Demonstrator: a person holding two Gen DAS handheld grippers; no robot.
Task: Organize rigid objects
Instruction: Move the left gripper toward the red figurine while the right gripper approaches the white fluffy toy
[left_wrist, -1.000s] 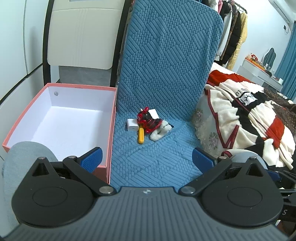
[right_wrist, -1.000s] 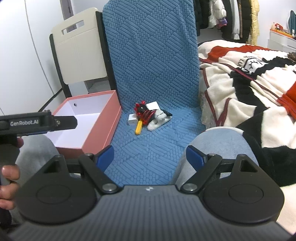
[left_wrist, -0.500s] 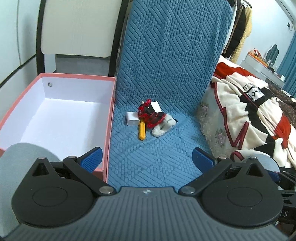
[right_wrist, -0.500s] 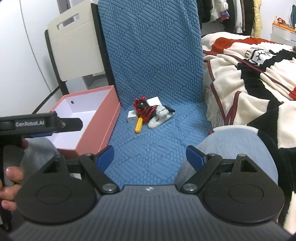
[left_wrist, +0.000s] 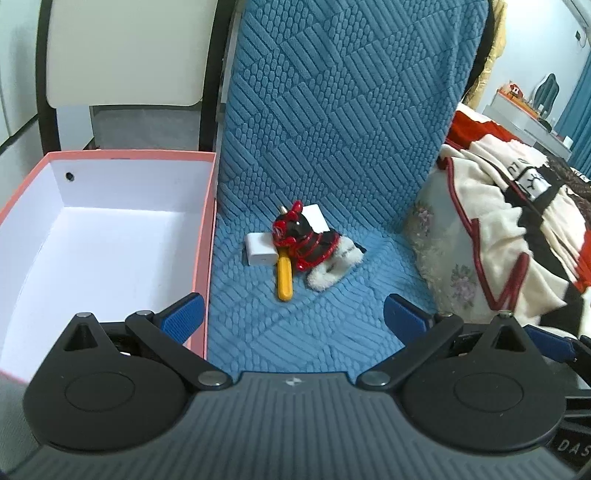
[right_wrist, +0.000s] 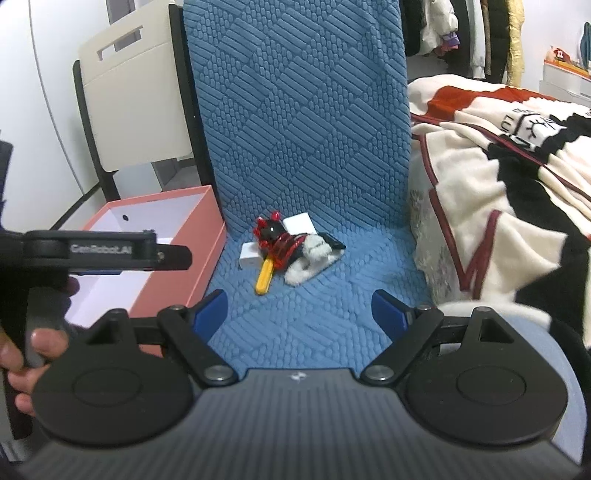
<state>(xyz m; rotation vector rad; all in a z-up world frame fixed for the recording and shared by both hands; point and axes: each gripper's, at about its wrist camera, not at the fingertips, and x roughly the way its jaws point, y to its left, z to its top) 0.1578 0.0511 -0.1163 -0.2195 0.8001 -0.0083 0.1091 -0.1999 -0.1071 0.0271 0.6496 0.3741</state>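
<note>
A small pile lies at the back of the blue chair seat (left_wrist: 295, 332): a white charger block (left_wrist: 259, 249) (right_wrist: 250, 256), a second white block (left_wrist: 313, 218), a red-and-black hair claw (left_wrist: 306, 242) (right_wrist: 277, 240), a yellow-handled tool (left_wrist: 284, 278) (right_wrist: 265, 277) and a white fluffy item (left_wrist: 334, 267) (right_wrist: 308, 264). An open pink box (left_wrist: 201, 236) (right_wrist: 173, 273) with a white inside stands left of the seat. My left gripper (left_wrist: 293, 315) is open and empty, short of the pile. My right gripper (right_wrist: 299, 314) is open and empty, also short of it.
The blue quilted chair back (left_wrist: 340, 110) rises behind the pile. A bed with a cream, red and black blanket (right_wrist: 517, 166) borders the seat on the right. A white chair (right_wrist: 133, 92) stands behind the box. The left gripper's body (right_wrist: 107, 251) crosses the right wrist view.
Both grippers have moved forward toward the pile on the seat, which now looks larger. Both stay open and empty. The objects have not moved.
</note>
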